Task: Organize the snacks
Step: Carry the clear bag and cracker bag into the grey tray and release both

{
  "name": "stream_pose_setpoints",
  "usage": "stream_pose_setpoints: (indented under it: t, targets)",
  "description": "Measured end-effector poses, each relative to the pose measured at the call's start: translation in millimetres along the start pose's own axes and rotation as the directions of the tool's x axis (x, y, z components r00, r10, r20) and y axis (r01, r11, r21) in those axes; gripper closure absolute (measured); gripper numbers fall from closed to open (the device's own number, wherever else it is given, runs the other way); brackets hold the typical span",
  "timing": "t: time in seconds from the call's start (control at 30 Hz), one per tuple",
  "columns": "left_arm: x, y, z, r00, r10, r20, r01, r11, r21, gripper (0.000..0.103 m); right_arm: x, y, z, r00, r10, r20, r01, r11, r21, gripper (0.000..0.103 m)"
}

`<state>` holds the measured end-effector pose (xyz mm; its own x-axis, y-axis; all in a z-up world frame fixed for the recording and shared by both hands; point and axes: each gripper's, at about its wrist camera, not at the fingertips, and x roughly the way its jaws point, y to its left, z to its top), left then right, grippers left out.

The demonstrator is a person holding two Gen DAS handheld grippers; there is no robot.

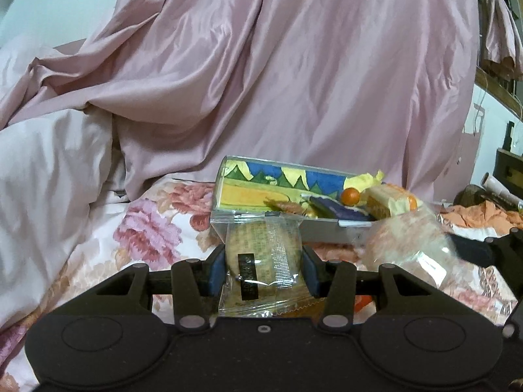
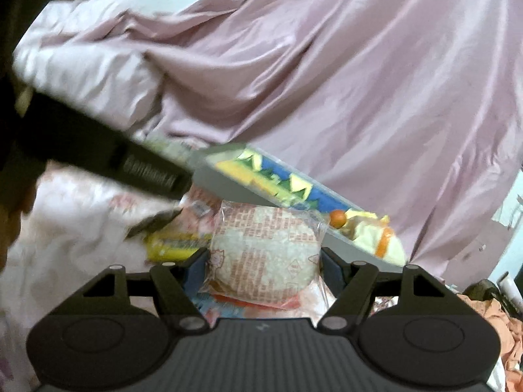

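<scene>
My left gripper (image 1: 264,266) is shut on a clear-wrapped round biscuit packet (image 1: 261,254), held upright just in front of the open snack box (image 1: 258,192). The box has a yellow, blue and green lining and holds several snacks, among them an orange ball (image 1: 350,196) and a purple packet (image 1: 333,210). My right gripper (image 2: 263,269) is shut on a round rice cracker packet (image 2: 264,254) with red print, close to the box (image 2: 228,183). That packet appears blurred at the right of the left wrist view (image 1: 405,245).
The box sits on a floral bedsheet (image 1: 153,228). A pink quilt (image 1: 278,65) is heaped behind it. A yellow snack packet (image 2: 173,245) lies on the bed left of the right gripper. The left gripper's black body (image 2: 98,150) crosses the right wrist view. Orange cloth (image 1: 483,212) lies far right.
</scene>
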<state>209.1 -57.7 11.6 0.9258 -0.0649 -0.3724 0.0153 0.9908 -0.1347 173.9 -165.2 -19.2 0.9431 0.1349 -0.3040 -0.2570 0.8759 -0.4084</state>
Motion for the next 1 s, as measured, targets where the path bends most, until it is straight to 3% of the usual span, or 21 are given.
stream_pose_setpoints:
  t: [0.27,0.4,0.53,0.8,1.0]
  targets:
    - [24,-16,35,1.0,0.016,-0.017,-0.016,0.999,-0.029,0.054,2,-45,8,0.998,-0.042,0.056,0.035,0.993,0.11,0.028]
    - [38,-24,48,1.0,0.002,0.022,-0.002,1.0,-0.013,0.054,19,-61,10,0.994,-0.051,0.098,0.041,0.994,0.1,0.028]
    - [53,-31,60,0.999,0.01,0.048,-0.011,1.0,0.024,0.054,46,-78,11,0.992,-0.044,0.118,0.024,0.985,0.168,0.028]
    - [101,-38,75,1.0,0.029,0.0,-0.029,0.999,0.02,0.054,98,-93,2,0.989,-0.063,0.134,0.029,0.969,0.244,0.028]
    - [133,-30,68,0.998,0.056,-0.024,-0.057,0.998,-0.026,0.054,119,-93,0,0.986,-0.037,0.164,-0.004,0.969,0.248,0.028]
